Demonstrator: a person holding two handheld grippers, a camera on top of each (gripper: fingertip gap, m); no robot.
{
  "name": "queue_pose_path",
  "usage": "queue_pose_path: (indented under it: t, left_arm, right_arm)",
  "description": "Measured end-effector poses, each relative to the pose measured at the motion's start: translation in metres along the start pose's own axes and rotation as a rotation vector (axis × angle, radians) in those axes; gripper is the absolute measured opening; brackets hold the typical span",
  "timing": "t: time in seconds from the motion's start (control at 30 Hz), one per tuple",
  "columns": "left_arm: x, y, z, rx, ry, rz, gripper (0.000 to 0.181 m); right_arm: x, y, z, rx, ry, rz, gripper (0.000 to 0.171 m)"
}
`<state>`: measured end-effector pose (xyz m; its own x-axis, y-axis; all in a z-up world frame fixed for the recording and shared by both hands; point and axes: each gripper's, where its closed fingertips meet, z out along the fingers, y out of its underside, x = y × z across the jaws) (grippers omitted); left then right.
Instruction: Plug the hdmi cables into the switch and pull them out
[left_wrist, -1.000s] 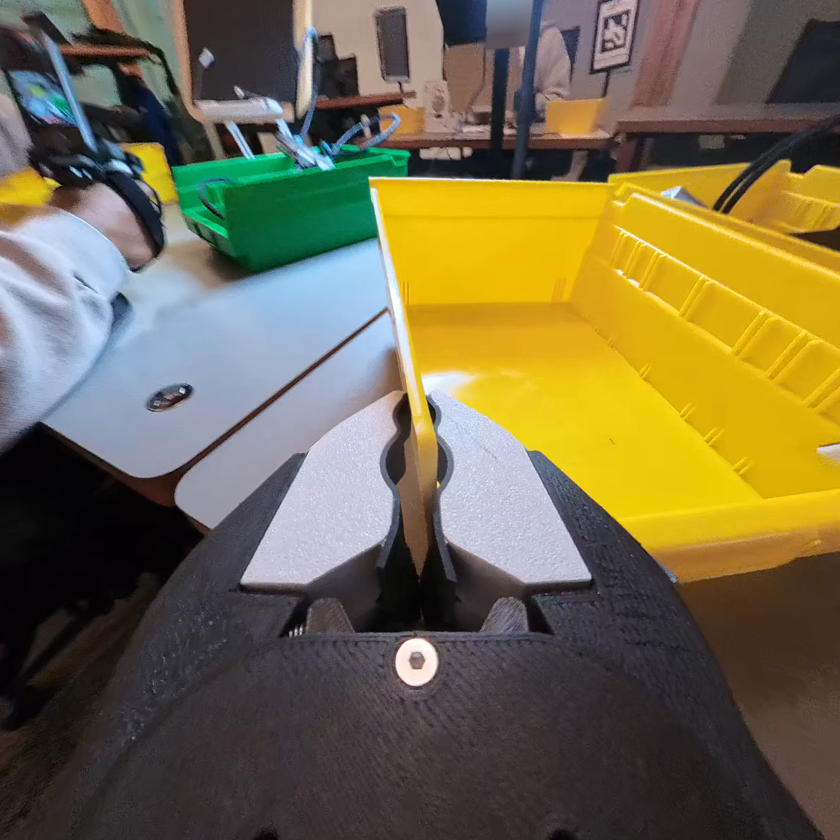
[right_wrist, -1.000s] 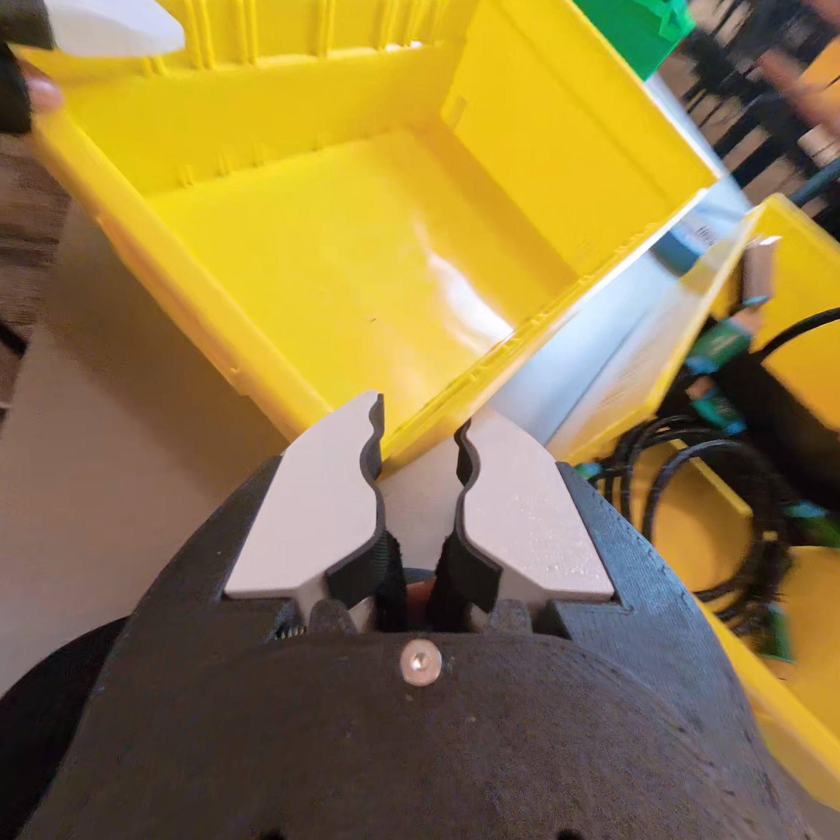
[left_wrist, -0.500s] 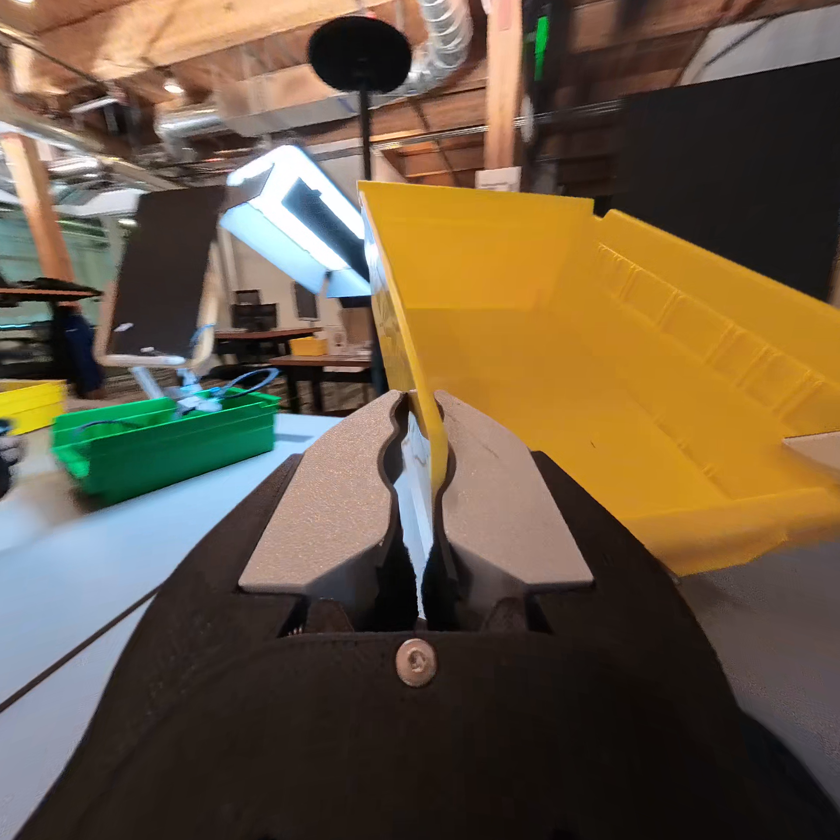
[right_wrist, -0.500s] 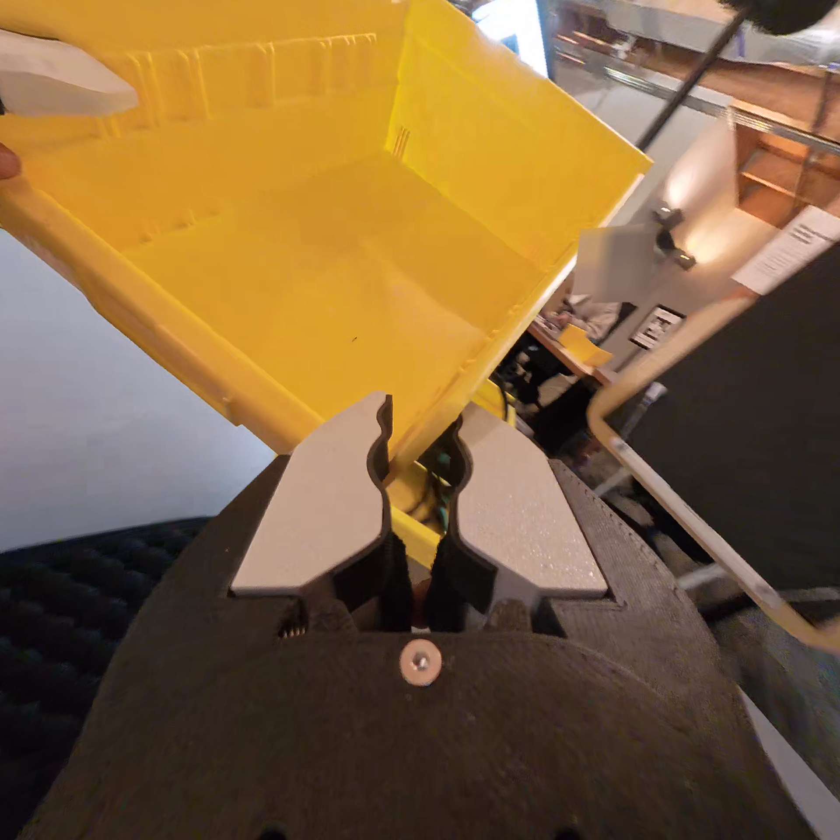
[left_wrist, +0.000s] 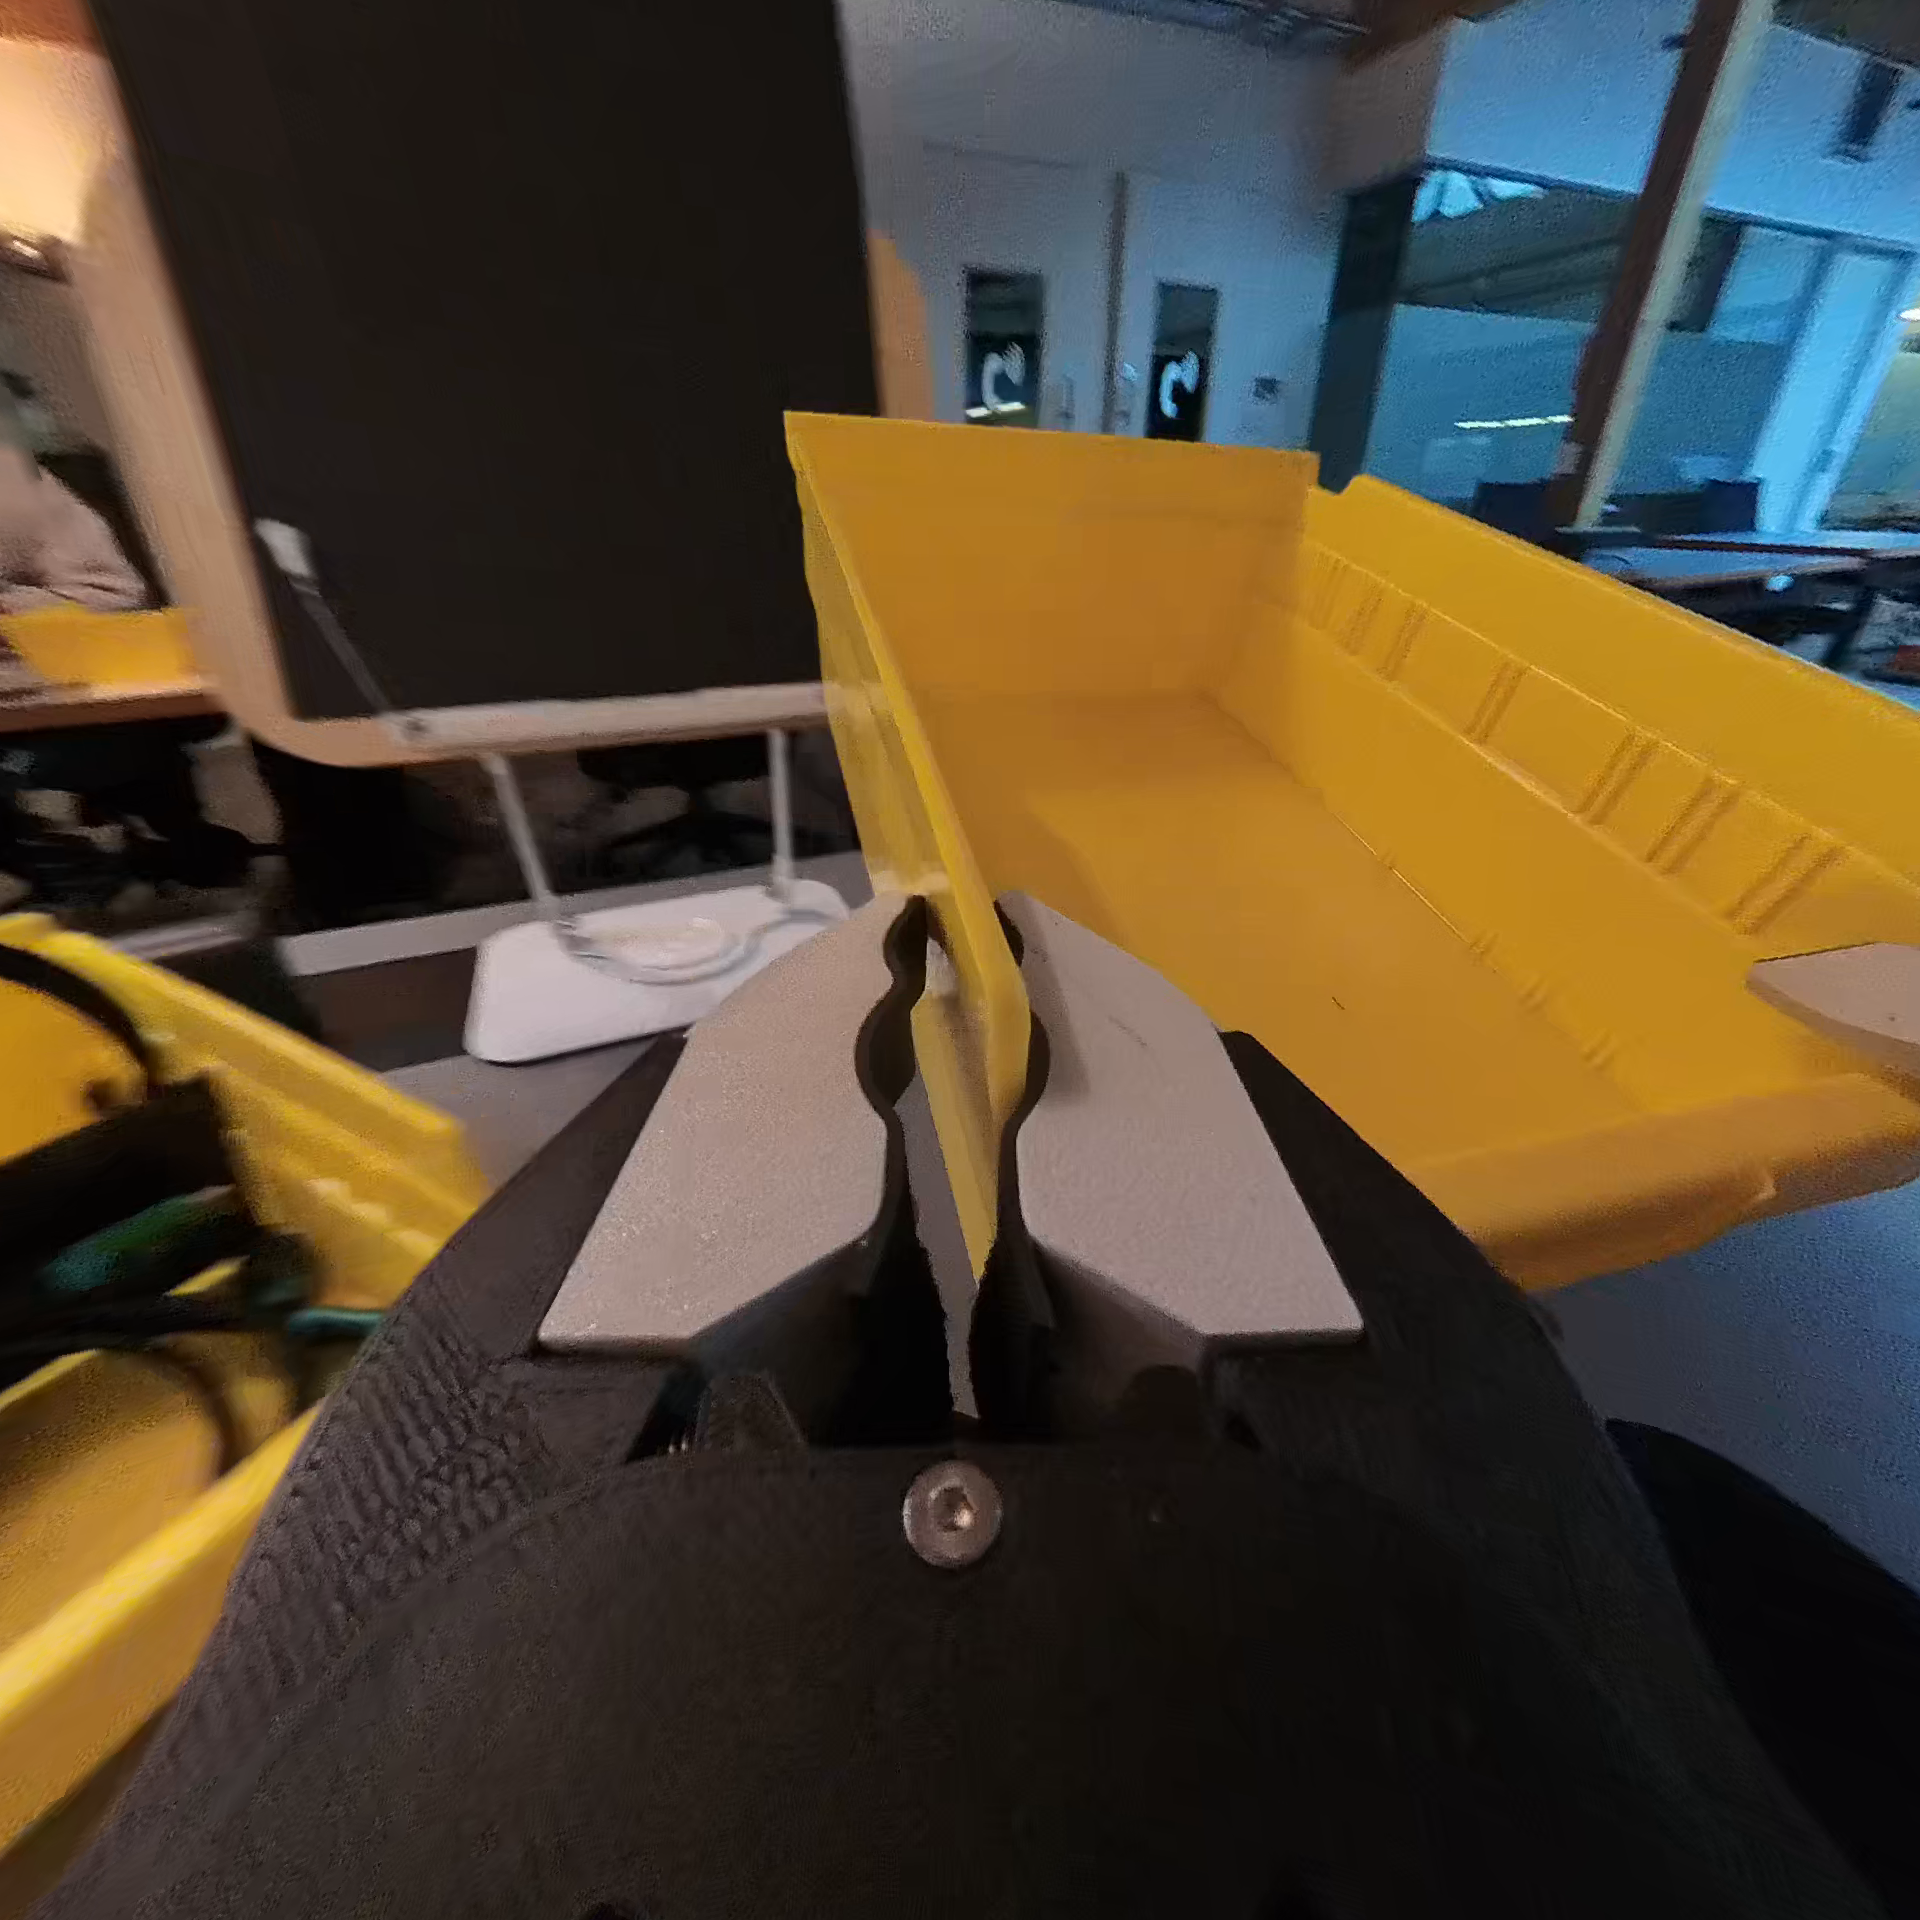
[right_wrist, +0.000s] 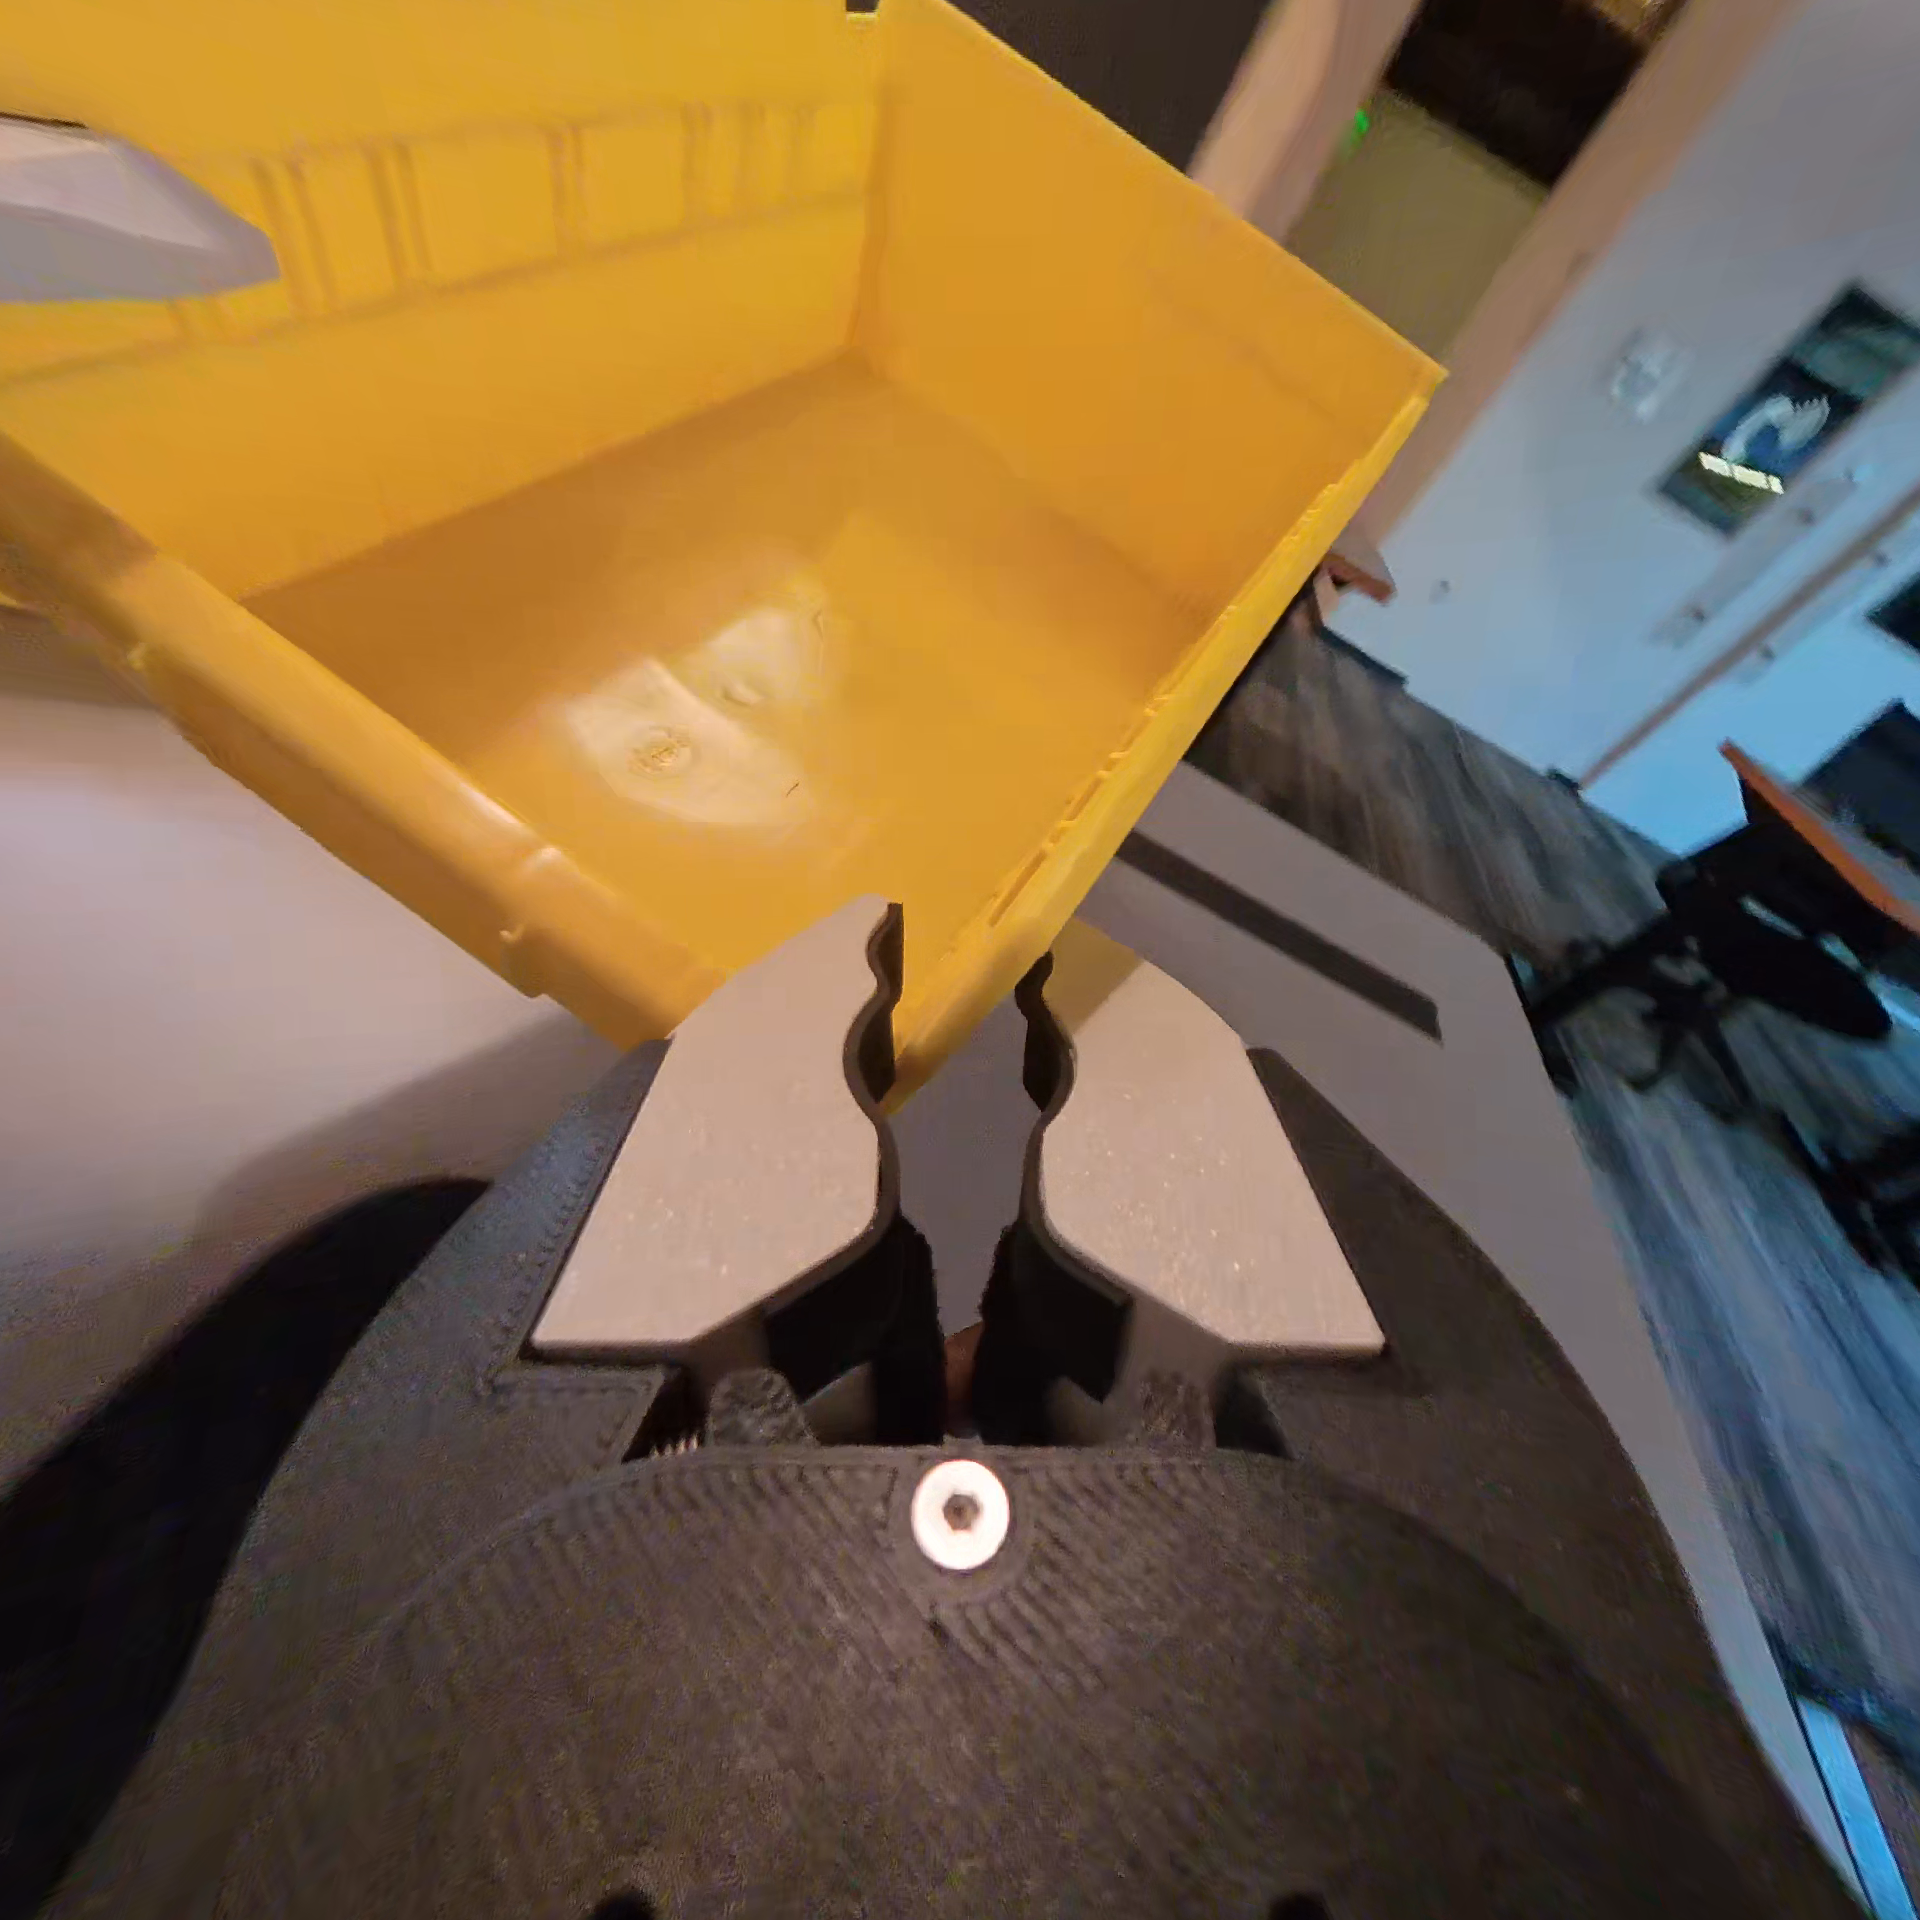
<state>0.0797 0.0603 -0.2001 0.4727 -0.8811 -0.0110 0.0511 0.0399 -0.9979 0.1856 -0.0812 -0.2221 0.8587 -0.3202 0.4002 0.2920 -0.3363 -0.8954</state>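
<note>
- The empty yellow bin (left_wrist: 1299, 883) is carried clear of the table, so it could slip or twist if either grip gives (only thin walls are pinched).
- The left gripper (left_wrist: 961, 1081) is clamped on one side wall; the right gripper (right_wrist: 961, 1049) is closed over the opposite rim.
- Cables (left_wrist: 135, 1247) are seen in a second bin (left_wrist: 343, 1122) at lower left; no switch is visible.
</note>
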Motion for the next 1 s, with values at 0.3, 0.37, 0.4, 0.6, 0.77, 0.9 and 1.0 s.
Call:
queue_pose_path:
  t: [0.3, 0.37, 0.4, 0.6, 0.77, 0.9, 1.0]
  left_arm:
    - [0.101, 0.075, 0.064, -0.180, 0.152, 0.013, 0.012]
    - [0.117, 0.087, 0.072, -0.210, 0.186, 0.016, 0.012]
    - [0.125, 0.091, 0.076, -0.223, 0.204, 0.019, 0.013]
    - [0.148, 0.107, 0.081, -0.278, 0.351, -0.019, 0.023]
    - [0.145, 0.099, 0.063, -0.314, 0.488, -0.092, 0.061]
    - [0.092, 0.057, 0.018, -0.236, 0.474, 0.015, 0.079]
    - [0.006, 0.048, -0.014, -0.239, 0.269, 0.230, 0.073]
  right_arm:
    - [0.066, 0.119, -0.011, -0.209, 0.094, 0.148, 0.018]
    - [0.075, 0.136, -0.014, -0.246, 0.116, 0.153, 0.017]
    - [0.080, 0.143, -0.016, -0.260, 0.128, 0.158, 0.017]
    - [0.097, 0.157, -0.022, -0.267, 0.158, 0.237, 0.015]
    - [0.103, 0.158, -0.024, -0.236, 0.162, 0.304, 0.020]
    - [0.121, 0.137, -0.045, -0.151, 0.187, 0.288, 0.056]
    - [0.107, 0.109, -0.051, -0.066, 0.103, 0.061, 0.073]
